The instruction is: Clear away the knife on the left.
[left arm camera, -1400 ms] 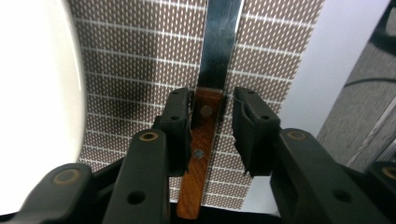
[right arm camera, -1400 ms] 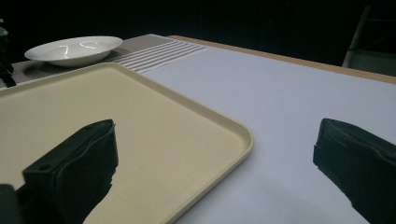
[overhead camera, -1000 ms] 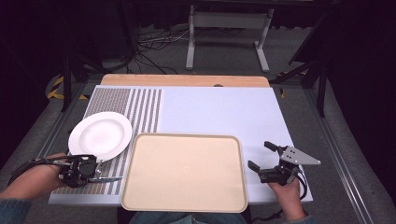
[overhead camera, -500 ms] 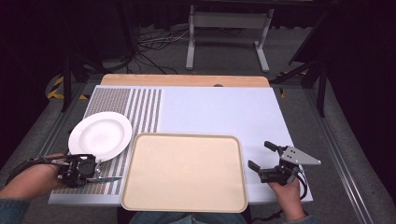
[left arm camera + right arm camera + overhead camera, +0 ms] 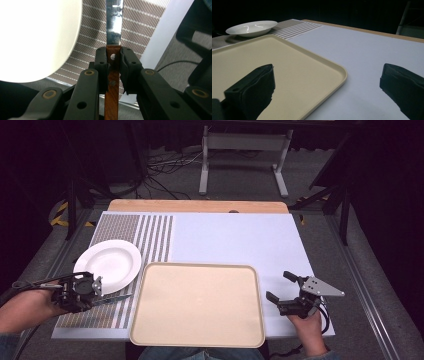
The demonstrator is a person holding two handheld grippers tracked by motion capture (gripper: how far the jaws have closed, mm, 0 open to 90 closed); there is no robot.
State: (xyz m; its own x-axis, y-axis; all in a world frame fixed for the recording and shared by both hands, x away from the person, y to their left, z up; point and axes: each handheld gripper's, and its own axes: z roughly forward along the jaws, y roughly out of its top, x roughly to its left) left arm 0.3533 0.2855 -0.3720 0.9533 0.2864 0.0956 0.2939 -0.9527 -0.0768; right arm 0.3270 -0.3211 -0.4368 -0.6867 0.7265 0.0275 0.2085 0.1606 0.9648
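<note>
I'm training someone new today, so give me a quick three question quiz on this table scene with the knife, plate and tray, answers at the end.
1. True or false: the left tool is clamped on the wooden handle of the knife.
2. Which lies nearest the knife's blade tip in the high view? A) the white plate B) the beige tray C) the wooden table edge
3. What is between the jaws of the right tool?

Key: 1. True. 2. B. 3. Nothing; they stand open beside the tray's right edge, above the pale mat.
</note>
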